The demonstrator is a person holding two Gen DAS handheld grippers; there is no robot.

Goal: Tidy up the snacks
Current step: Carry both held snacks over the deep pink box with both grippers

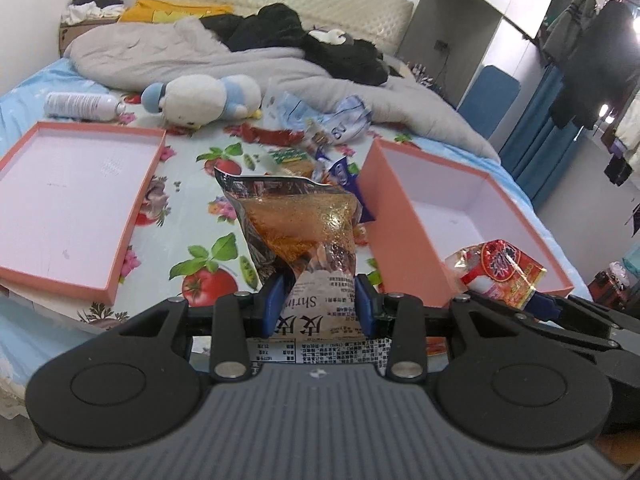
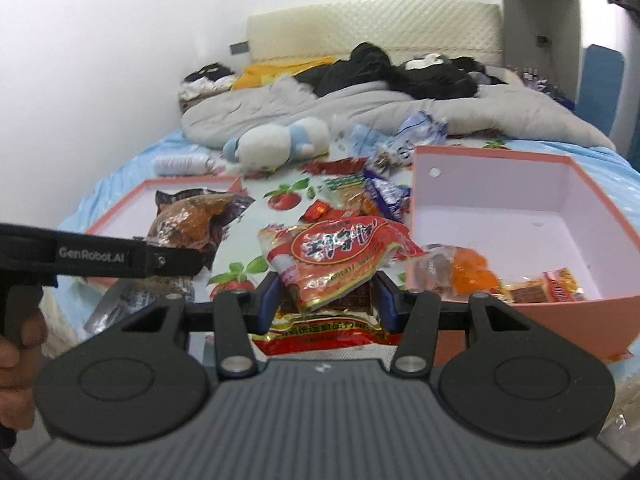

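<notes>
Snacks lie scattered on a bed [image 1: 176,184] covered by a fruit-patterned sheet, between two pink containers. The left gripper [image 1: 320,304] has its blue fingers [image 1: 275,300] closed on the printed lower end of a clear shrimp-chip bag [image 1: 308,220], which stands up from the fingers and shows orange contents above. In the right wrist view the same bag [image 2: 192,220] appears to the left, held in front of the pink lid. The right gripper [image 2: 325,300] has its fingers [image 2: 267,300] closed on a red snack packet [image 2: 340,252], which is crumpled and tilted between them; in the left wrist view this packet [image 1: 500,272] hangs at the near edge of the pink box.

The pink box [image 1: 400,208] sits open on the right of the bed, white inside. Its near part holds an orange jelly pack [image 2: 466,270] and small red-and-yellow wrapped snacks [image 2: 548,284]. The shallow pink lid [image 1: 60,184] lies open side up on the left. Between them, farther off, a pile of loose snacks [image 2: 360,196] spreads over the sheet, with blue, red and green wrappers among them.

Beyond the pile lie a white and blue plush toy [image 1: 204,98], a white bottle [image 1: 80,105] on its side to the far left, and a rumpled grey duvet [image 1: 192,56] with dark clothes [image 1: 288,28] on top.
</notes>
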